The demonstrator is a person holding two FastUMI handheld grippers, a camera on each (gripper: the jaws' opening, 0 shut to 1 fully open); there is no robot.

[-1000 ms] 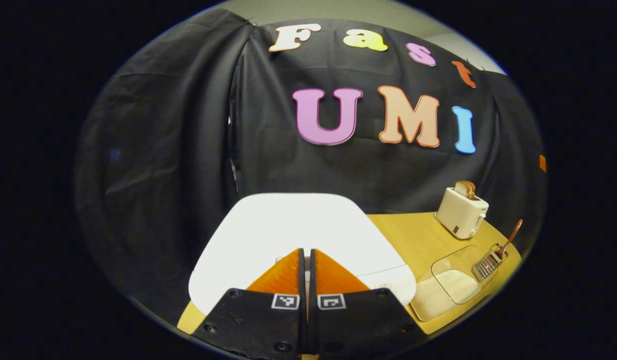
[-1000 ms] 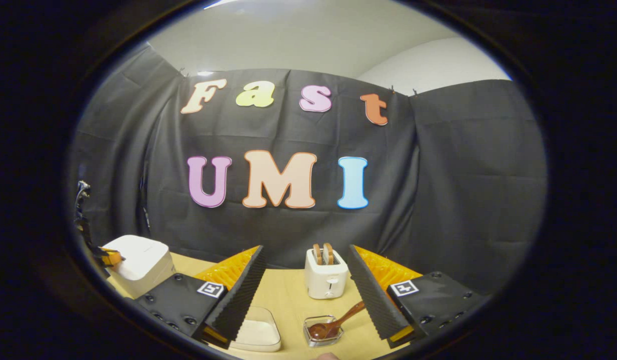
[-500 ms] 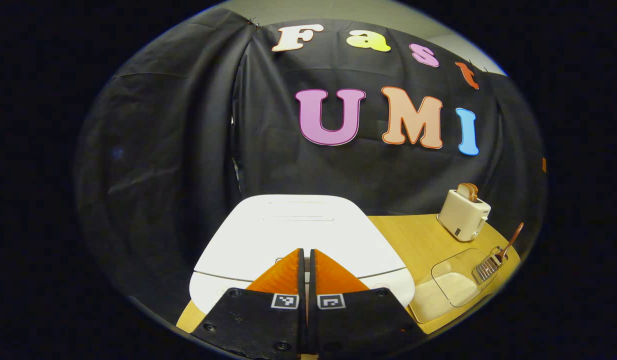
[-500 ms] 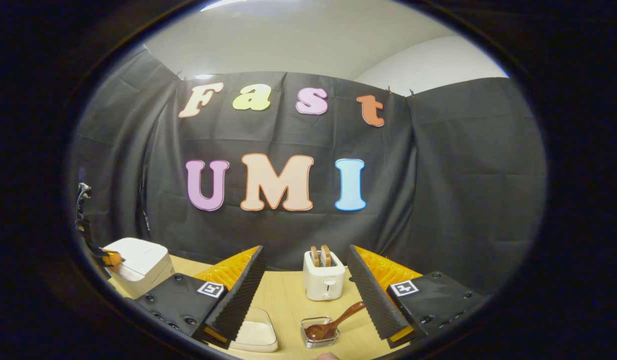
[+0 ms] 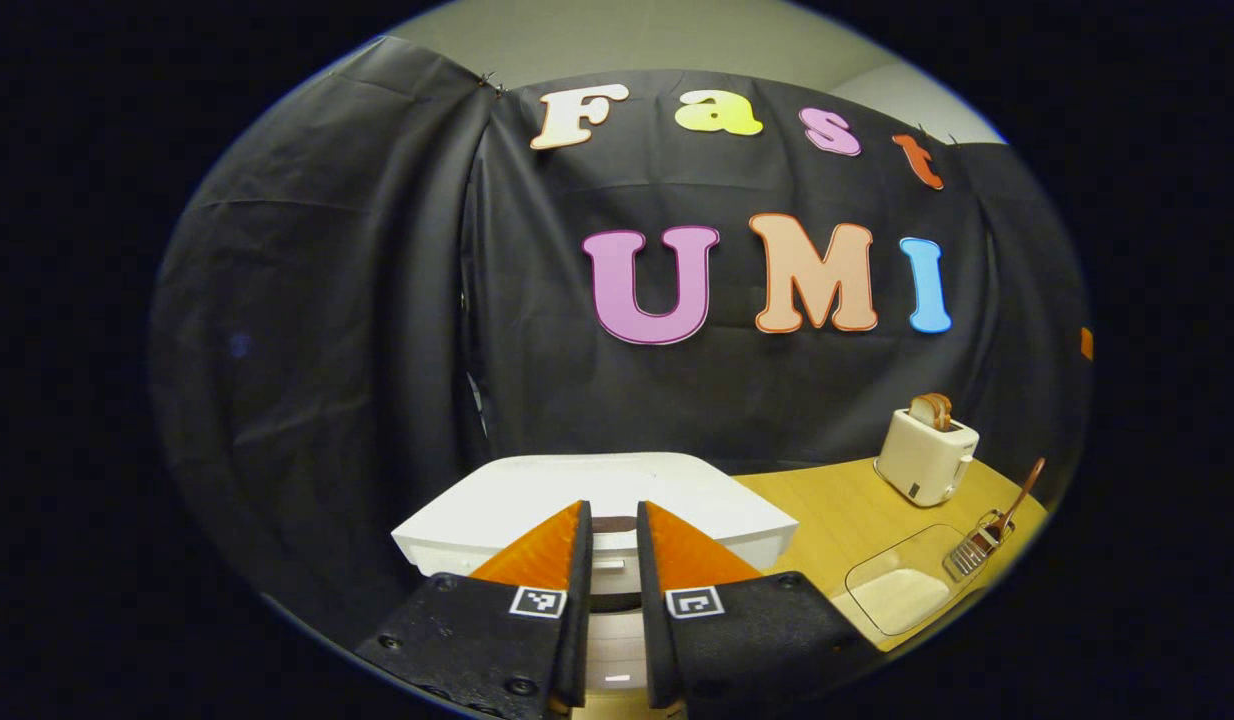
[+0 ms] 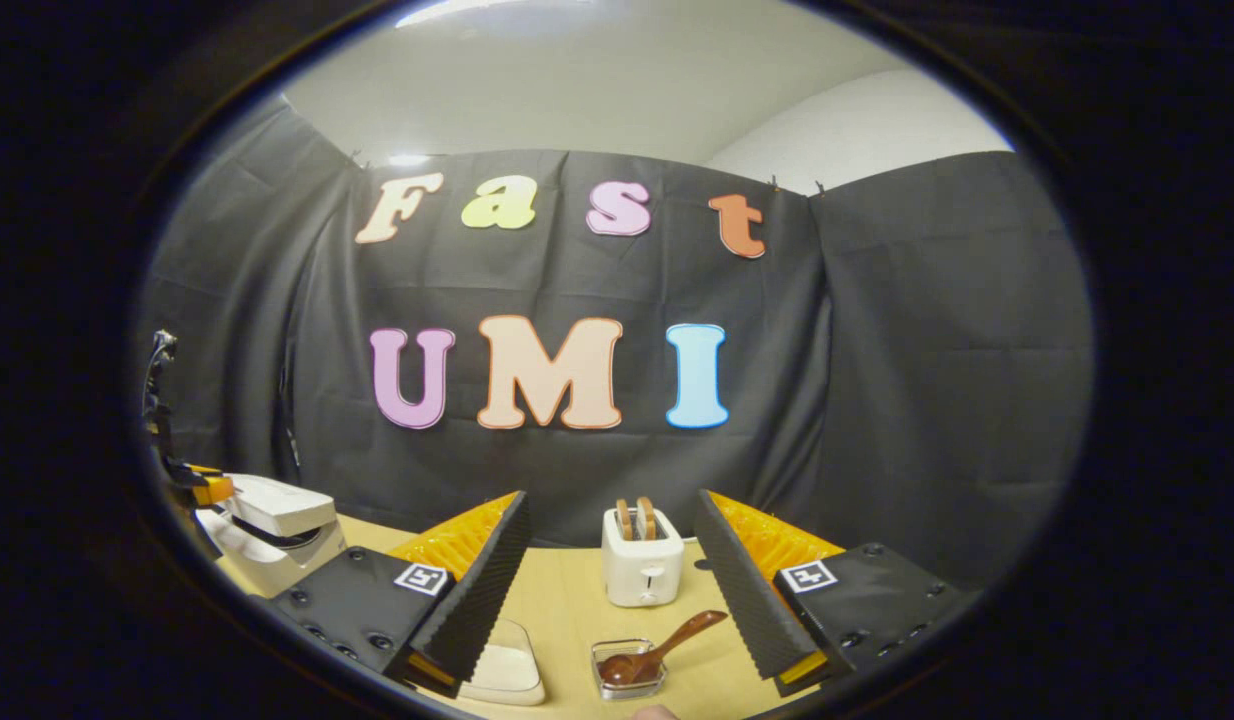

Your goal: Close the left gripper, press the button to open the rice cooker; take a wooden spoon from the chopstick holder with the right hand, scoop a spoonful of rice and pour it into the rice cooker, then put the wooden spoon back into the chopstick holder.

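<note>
The white rice cooker [image 5: 597,500] sits right in front of my left gripper [image 5: 611,520], its lid lifted ajar above the body. The left fingers stand a narrow gap apart with nothing between them. In the right gripper view the rice cooker [image 6: 277,525] is at the far left with its lid tilted up, and the left gripper [image 6: 202,490] hovers at its front edge. My right gripper [image 6: 610,497] is wide open above the table. Below it the wooden spoon [image 6: 667,645] leans in a small clear holder [image 6: 625,670], the same spoon [image 5: 1022,490] showing far right.
A white toaster [image 6: 642,560] with bread slices stands at the back of the wooden table [image 6: 567,600]. A clear container of rice [image 6: 507,672] lies left of the holder; it appears as the clear container [image 5: 902,580] at right, near the toaster [image 5: 922,455].
The rice cooker lid has popped up from shut to ajar. My left gripper has drawn back and its fingers have parted slightly. The right gripper has barely moved.
</note>
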